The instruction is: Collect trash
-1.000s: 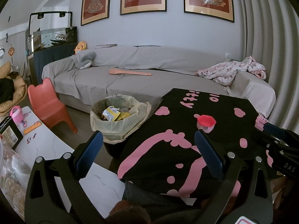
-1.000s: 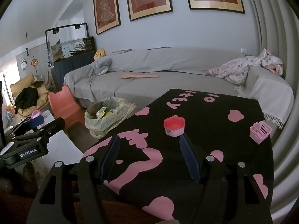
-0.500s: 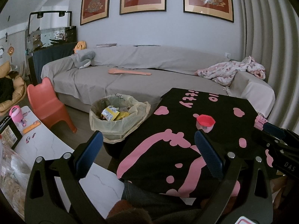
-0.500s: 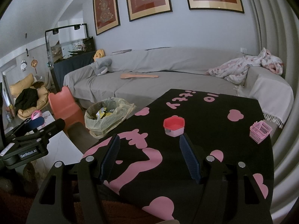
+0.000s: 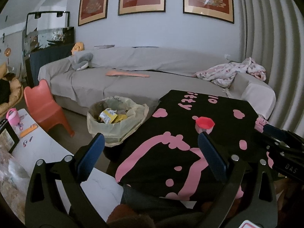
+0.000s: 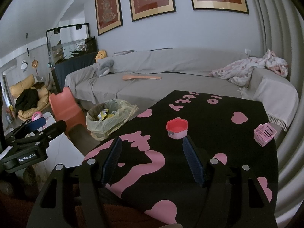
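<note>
A trash bin (image 5: 115, 121) lined with a yellowish bag stands on the floor left of the table and holds yellow wrappers; it also shows in the right wrist view (image 6: 108, 119). A small pink pot with a red rim (image 5: 204, 125) sits on the black and pink tablecloth (image 5: 171, 152), also seen in the right wrist view (image 6: 177, 129). My left gripper (image 5: 150, 148) is open and empty over the table's near left corner. My right gripper (image 6: 152, 153) is open and empty, just short of the pot.
A pink toy basket (image 6: 265, 134) stands at the table's right edge. An orange child's chair (image 5: 45, 106) is beside the bin. A grey sofa (image 5: 152, 79) runs behind, with a pink blanket (image 5: 231, 72). A white marble table (image 5: 28, 142) with small items is at left.
</note>
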### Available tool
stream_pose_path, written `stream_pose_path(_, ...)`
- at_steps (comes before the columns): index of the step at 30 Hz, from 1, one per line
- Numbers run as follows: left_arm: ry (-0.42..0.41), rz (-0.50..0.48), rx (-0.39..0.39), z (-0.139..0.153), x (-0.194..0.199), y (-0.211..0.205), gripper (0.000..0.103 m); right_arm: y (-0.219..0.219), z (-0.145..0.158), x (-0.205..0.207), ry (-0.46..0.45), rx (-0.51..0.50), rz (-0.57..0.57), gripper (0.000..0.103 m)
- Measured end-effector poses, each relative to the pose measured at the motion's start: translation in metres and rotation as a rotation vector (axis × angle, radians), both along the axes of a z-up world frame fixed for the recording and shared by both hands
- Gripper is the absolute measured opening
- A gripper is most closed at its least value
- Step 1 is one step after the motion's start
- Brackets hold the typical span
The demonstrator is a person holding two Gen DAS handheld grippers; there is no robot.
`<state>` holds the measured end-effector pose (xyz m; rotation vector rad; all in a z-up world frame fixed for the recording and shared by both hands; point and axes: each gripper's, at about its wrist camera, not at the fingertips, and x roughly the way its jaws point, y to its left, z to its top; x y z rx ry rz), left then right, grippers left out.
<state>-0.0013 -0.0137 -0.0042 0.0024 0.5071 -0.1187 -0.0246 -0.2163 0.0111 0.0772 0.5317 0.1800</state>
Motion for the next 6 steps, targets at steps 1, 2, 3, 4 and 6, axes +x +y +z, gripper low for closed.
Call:
stream_pose_path(1, 0.012, 0.001, -0.006, -0.001, 0.003, 0.001, 0.094, 0.0, 0.0, 0.0, 0.001, 0.001, 0.001, 0.063)
stream_pose_path(2, 0.03, -0.003, -0.011, -0.003, 0.007, 0.0, 0.094, 0.0, 0.0, 0.0, 0.003, 0.001, 0.003, 0.063)
stream_pose_path(3, 0.044, -0.012, -0.014, -0.004, 0.011, 0.0, 0.094, -0.003, -0.001, 0.002, 0.017, 0.008, 0.01, 0.063)
stream_pose_path(4, 0.061, -0.03, -0.018, -0.006, 0.017, -0.001, 0.094, -0.009, -0.002, 0.004, 0.028, 0.022, 0.011, 0.063)
stream_pose_path(6, 0.106, -0.092, -0.041, -0.012, 0.034, -0.008, 0.094, -0.038, -0.006, 0.007, 0.044, 0.054, -0.044, 0.063)
